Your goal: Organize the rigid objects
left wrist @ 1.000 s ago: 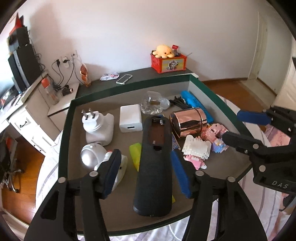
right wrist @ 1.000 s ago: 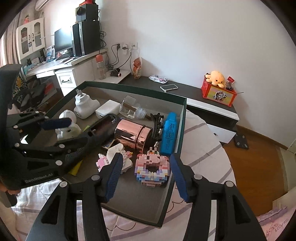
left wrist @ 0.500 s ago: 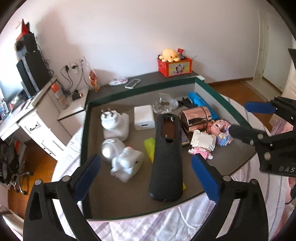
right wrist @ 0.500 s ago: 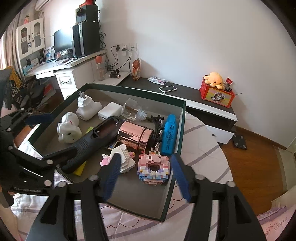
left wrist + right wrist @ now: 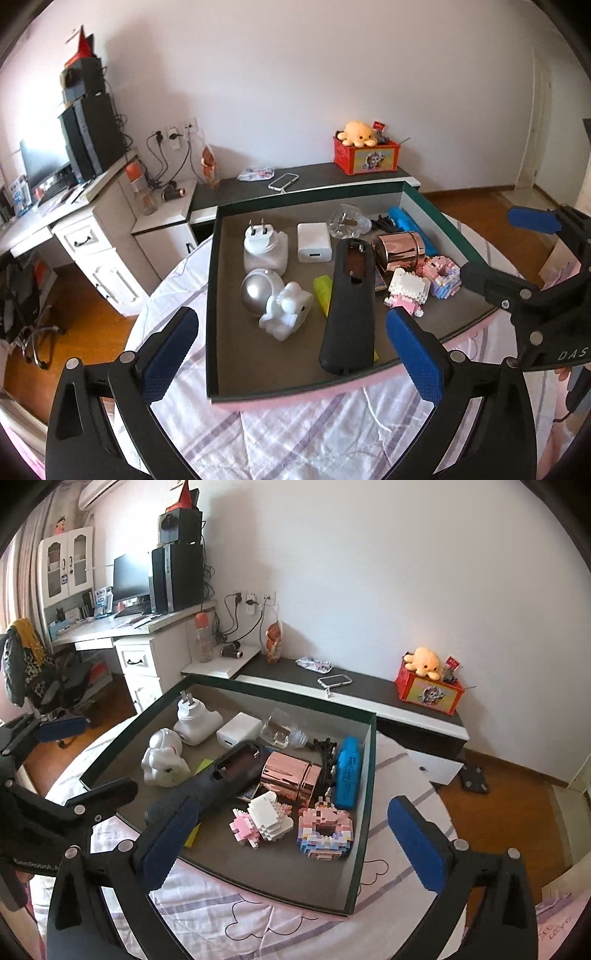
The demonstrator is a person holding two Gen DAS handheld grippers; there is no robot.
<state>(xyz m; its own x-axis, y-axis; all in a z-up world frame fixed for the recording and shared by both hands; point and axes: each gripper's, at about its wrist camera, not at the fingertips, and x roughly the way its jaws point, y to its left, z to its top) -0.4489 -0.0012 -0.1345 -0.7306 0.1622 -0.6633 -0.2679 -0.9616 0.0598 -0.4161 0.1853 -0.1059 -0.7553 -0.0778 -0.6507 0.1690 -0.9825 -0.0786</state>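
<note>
A green-rimmed box (image 5: 212,295) on the bed holds several rigid items. Among them are a long black device (image 5: 349,306), a white astronaut toy (image 5: 273,302), a rose-gold can (image 5: 400,249) and a pink donut block model (image 5: 325,830). My left gripper (image 5: 291,315) hangs open above the box's near edge, with the black device lying free below it. My right gripper (image 5: 293,805) is over the box's right end. Its jaws are opening and hold nothing, and the donut model rests below them. Each gripper shows at the side of the other's view.
The box also holds a white plug adapter (image 5: 264,247), a white charger (image 5: 314,242), a clear bottle (image 5: 280,733), a blue case (image 5: 347,771) and a white-pink block figure (image 5: 262,819). Behind it a dark cabinet (image 5: 369,694) carries a phone and a red box (image 5: 428,694). A white desk (image 5: 85,229) stands at the left.
Both grippers spread their jaws wide and drew back and up from the box. The black device and the donut model, earlier flanked by the pads, now lie free.
</note>
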